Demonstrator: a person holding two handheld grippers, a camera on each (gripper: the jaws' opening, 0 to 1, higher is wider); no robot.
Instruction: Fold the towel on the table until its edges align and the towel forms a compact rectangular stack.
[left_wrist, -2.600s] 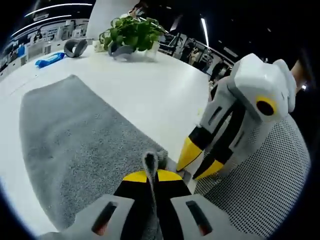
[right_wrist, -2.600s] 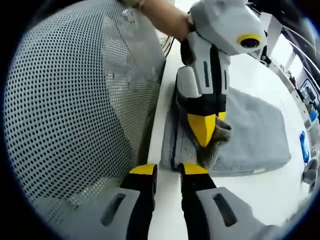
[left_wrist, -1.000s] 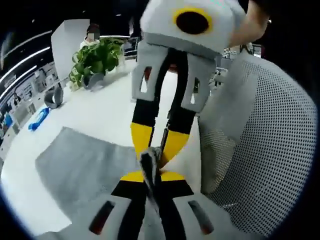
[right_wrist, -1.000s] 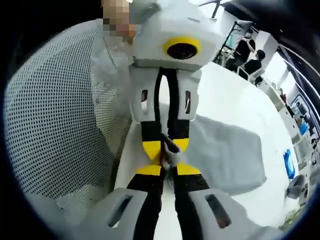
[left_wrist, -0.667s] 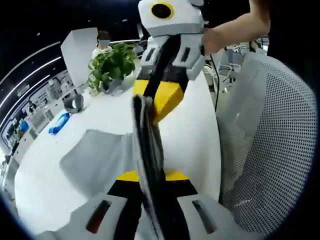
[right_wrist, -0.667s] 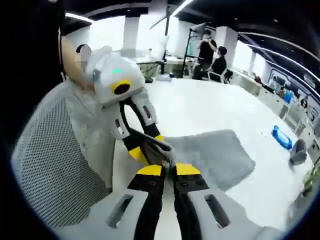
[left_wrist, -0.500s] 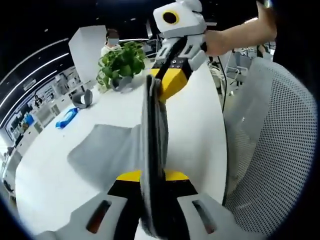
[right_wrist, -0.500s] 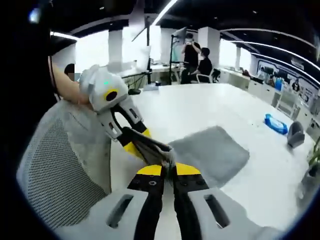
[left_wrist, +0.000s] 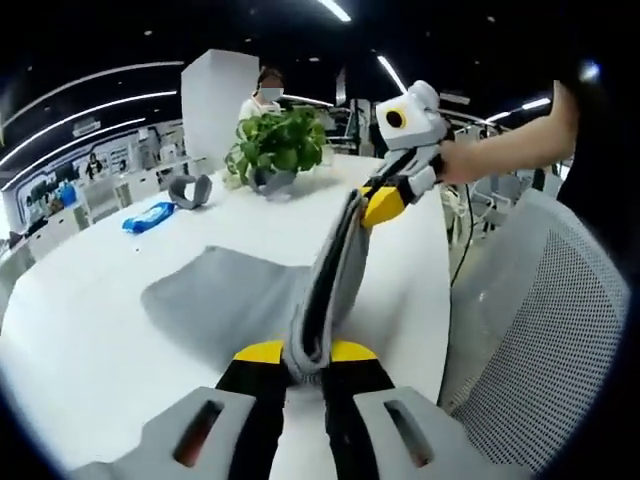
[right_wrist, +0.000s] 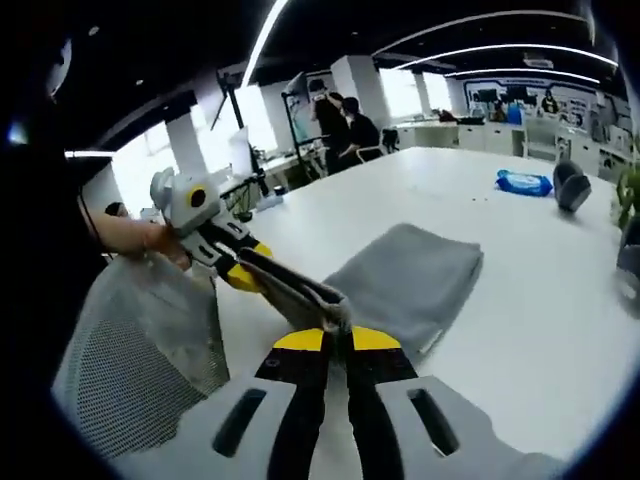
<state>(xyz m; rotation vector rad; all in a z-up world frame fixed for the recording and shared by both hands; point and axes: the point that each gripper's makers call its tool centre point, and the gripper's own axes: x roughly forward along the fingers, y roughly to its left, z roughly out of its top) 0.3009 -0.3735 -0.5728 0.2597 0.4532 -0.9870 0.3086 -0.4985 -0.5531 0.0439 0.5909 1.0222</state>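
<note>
Towel (left_wrist: 225, 305), grey, one: partly folded on the white table (left_wrist: 90, 340), its near edge lifted off the surface and stretched taut between the two grippers.

Left gripper (left_wrist: 303, 352), one: jaws pressed together, pinching one end of the raised towel edge. In the right gripper view the same gripper (right_wrist: 240, 268) sits at the left, clamped on that end, held by a hand (right_wrist: 135, 238).

Right gripper (right_wrist: 336, 335), one: jaws closed on the other end of the raised edge; in the left gripper view it (left_wrist: 378, 203) is held up at the far end of the taut strip.

Potted plant (left_wrist: 278, 150), one, on the table's far side.

Blue packet (left_wrist: 148, 217), one, lying flat.

Grey roll (left_wrist: 189, 188), one, beside the packet.

Mesh chair (left_wrist: 545, 330), one, at the table's edge.

People (right_wrist: 345, 128), two, in the background.
</note>
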